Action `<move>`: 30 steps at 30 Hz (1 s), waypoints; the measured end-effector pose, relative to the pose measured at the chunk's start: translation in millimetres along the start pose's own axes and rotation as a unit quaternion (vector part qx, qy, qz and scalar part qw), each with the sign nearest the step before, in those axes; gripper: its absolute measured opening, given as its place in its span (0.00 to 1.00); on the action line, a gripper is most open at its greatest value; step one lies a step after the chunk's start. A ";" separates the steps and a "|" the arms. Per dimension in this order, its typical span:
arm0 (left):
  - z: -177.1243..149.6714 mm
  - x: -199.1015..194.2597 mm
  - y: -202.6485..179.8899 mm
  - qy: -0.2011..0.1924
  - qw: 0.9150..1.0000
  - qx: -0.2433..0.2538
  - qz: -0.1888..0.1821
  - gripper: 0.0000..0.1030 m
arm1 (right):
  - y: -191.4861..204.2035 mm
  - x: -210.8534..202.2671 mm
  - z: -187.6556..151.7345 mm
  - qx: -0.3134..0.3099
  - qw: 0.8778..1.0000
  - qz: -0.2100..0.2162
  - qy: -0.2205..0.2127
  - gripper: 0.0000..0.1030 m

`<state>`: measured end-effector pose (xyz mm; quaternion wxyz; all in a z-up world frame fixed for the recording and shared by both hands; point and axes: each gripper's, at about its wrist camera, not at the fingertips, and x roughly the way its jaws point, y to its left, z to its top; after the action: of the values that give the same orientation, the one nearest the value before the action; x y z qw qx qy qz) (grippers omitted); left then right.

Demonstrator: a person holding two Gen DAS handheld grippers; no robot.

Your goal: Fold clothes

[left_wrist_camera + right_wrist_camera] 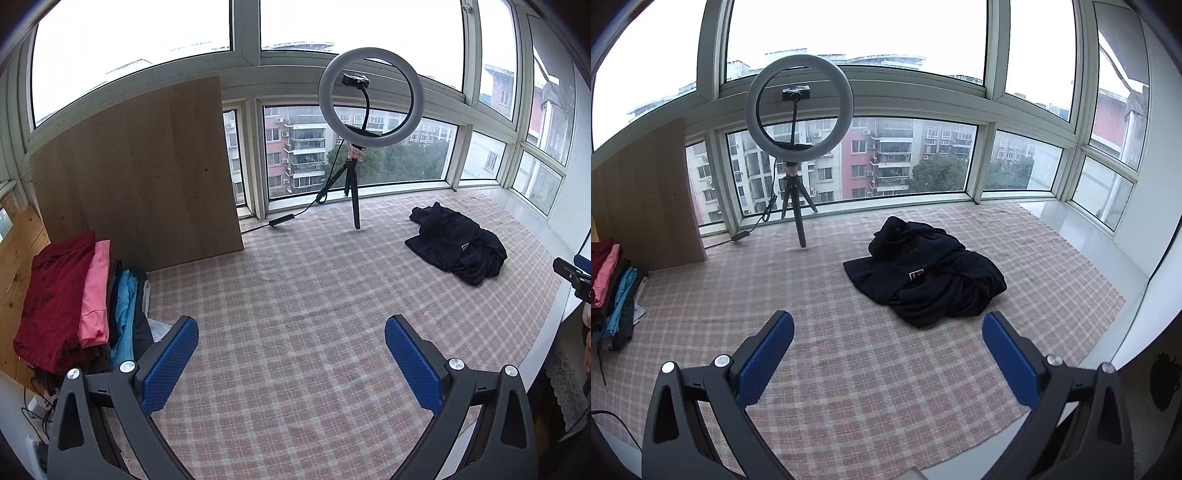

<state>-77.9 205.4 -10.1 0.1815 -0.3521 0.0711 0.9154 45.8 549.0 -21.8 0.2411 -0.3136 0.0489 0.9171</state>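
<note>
Right wrist: claw (888, 341) wide, empty.

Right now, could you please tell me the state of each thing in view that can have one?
Left gripper: open, empty, above the plaid cloth.
Right gripper: open, empty, fingers aimed toward the dark garment.
Dark garment: crumpled in a heap, not yet folded.
Stack of clothes: folded, piled beside the wooden board.
Ring light: upright on its tripod; whether it is lit, I cannot tell.
Wooden board: standing upright by the window.
</note>
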 end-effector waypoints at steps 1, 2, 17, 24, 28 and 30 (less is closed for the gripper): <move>6.5 3.2 -4.7 -0.001 1.000 -0.002 0.002 0.99 | -7.5 12.2 8.3 -0.004 1.000 0.005 0.003 1.00; 13.1 6.8 -9.6 -0.003 1.000 -0.004 0.004 0.99 | -14.9 24.5 16.6 -0.008 1.000 0.011 0.006 1.00; 51.3 58.5 -36.9 0.026 0.991 -0.076 0.109 0.99 | -14.0 298.1 89.4 -0.058 0.988 0.092 0.107 0.82; 57.7 80.8 -19.6 0.050 0.981 -0.099 0.160 0.99 | 8.3 406.9 81.6 -0.076 0.978 0.086 0.172 0.20; 60.9 94.6 -14.7 0.062 0.979 -0.101 0.166 0.99 | -6.7 411.8 80.6 -0.040 0.977 0.112 0.176 0.03; 62.7 100.7 -20.1 0.068 0.981 -0.092 0.155 0.98 | -28.3 376.1 85.9 -0.012 0.980 0.134 0.146 0.03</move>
<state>-178.1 268.5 -31.2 -0.0011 -0.4132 0.0526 0.9091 -246.6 749.3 -176.7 0.1019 -0.4381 0.1139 0.8859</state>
